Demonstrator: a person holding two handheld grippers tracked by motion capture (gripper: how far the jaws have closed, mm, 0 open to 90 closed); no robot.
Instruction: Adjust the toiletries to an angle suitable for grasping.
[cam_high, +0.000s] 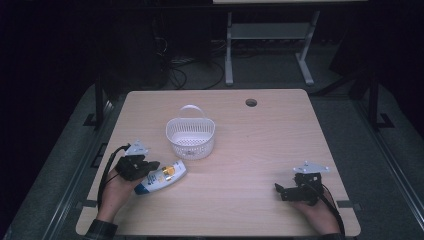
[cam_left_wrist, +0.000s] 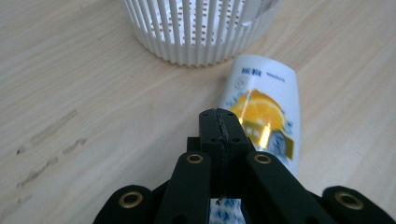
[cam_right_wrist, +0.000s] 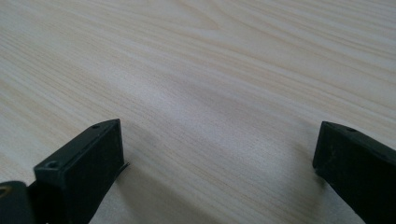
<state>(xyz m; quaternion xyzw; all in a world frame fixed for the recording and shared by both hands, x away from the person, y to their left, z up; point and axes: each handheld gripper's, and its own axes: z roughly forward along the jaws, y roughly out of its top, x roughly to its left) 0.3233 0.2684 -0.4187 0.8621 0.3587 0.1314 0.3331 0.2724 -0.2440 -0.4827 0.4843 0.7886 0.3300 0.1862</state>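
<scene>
A white bottle (cam_high: 162, 177) with an orange-fruit label and a blue cap end lies on its side on the wooden table (cam_high: 250, 150), just in front of a white slatted basket (cam_high: 190, 137). My left gripper (cam_high: 152, 165) hovers over the bottle's near end. In the left gripper view its jaws are pressed flat together, so this gripper (cam_left_wrist: 219, 116) is shut with nothing between them, and the bottle (cam_left_wrist: 264, 102) lies past them below the basket (cam_left_wrist: 201, 32). My right gripper (cam_high: 277, 189) rests at the table's front right. In the right gripper view it (cam_right_wrist: 219, 158) stands open over bare wood.
The basket has a handle and looks empty inside. A round cable hole (cam_high: 251, 102) sits near the table's far edge. A metal frame stand (cam_high: 270, 45) and cables are on the dark floor beyond the table.
</scene>
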